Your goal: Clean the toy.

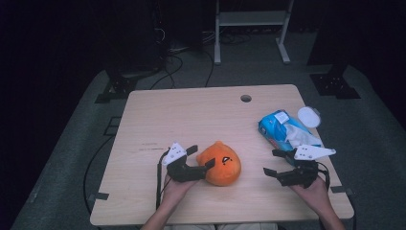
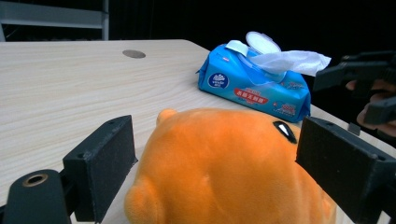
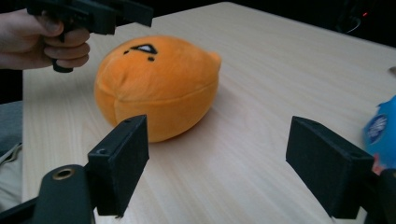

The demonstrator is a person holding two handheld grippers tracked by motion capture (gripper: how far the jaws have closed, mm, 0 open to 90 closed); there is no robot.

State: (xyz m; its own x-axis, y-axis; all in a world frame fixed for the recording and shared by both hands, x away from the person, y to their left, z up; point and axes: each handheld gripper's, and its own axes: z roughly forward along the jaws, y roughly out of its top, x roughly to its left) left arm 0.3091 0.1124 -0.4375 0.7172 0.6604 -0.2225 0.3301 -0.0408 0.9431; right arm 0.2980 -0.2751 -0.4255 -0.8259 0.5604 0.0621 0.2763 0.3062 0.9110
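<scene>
- Two jaws of my left gripper (image 1: 202, 157) stand apart around the orange plush toy (image 1: 221, 164), lower centre of the high view; pads not pressing.
- Round, bright orange, small dark face marks.
- My right gripper (image 1: 274, 162), lower right, is spread wide, empty.

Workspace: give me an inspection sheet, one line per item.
Surface: pale wooden table, round hole near the far edge.
Job's things: orange plush toy, lying between the left gripper's jaws, pads not pressing.
Clutter: blue wet-wipe pack, lid flipped up, a wipe sticking out.
Grippers: left gripper open around the toy; right gripper open, nothing between its jaws.
Cables: one trails from each gripper; more lie on the floor beyond the table.
Surroundings: dark room, white frame behind.
</scene>
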